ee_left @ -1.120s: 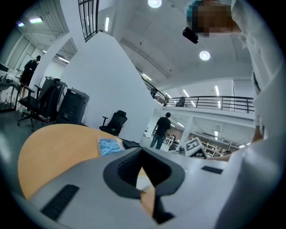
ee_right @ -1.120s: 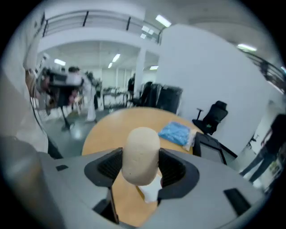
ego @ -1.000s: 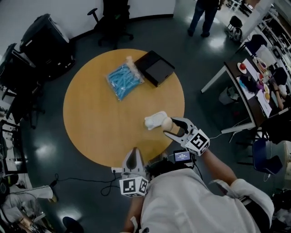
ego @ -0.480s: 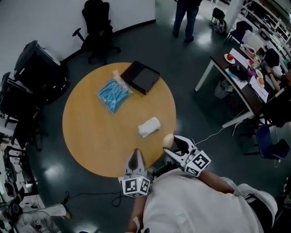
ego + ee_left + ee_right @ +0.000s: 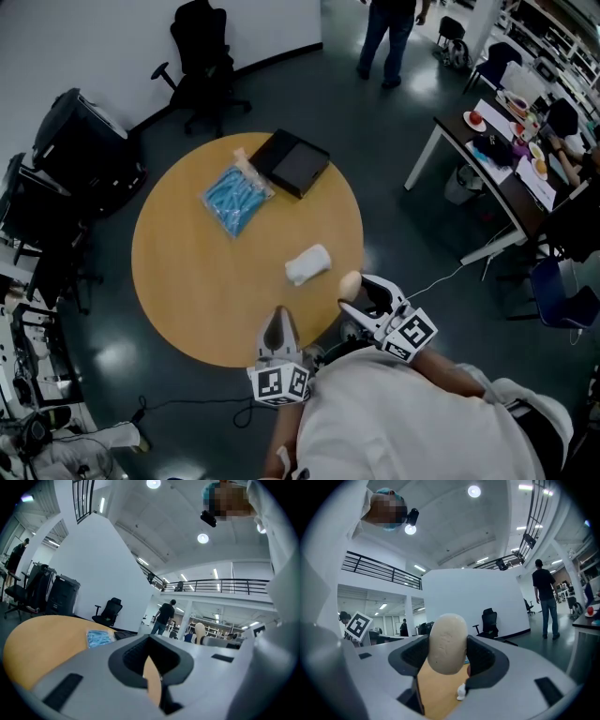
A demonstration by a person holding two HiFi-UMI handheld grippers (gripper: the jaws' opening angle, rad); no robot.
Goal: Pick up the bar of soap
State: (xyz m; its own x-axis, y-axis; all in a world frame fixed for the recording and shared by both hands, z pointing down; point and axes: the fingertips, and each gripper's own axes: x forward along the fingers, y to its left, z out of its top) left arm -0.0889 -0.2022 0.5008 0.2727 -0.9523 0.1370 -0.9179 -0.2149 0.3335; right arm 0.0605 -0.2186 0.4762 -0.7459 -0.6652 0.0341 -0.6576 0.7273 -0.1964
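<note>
The bar of soap [image 5: 349,282] is a beige oval, gripped at the table's near right edge by my right gripper [image 5: 353,292]. In the right gripper view the soap [image 5: 447,641] stands upright and fills the gap between the jaws of my right gripper [image 5: 448,660], above the wooden tabletop. My left gripper [image 5: 277,325] rests at the round table's [image 5: 178,281] front edge, its jaws together and holding nothing. In the left gripper view a thin slice of tabletop shows past the closed tips of my left gripper [image 5: 151,665].
A white folded cloth [image 5: 307,264] lies left of the soap. A blue packet [image 5: 232,202] and a black box [image 5: 292,161] sit at the table's far side. An office chair [image 5: 202,56], black cases [image 5: 80,141], a standing person [image 5: 384,37] and a cluttered desk [image 5: 506,122] surround the table.
My right gripper has drawn the soap back from beside the white cloth to the table's near right edge. The head view has shifted. The left gripper has stayed put.
</note>
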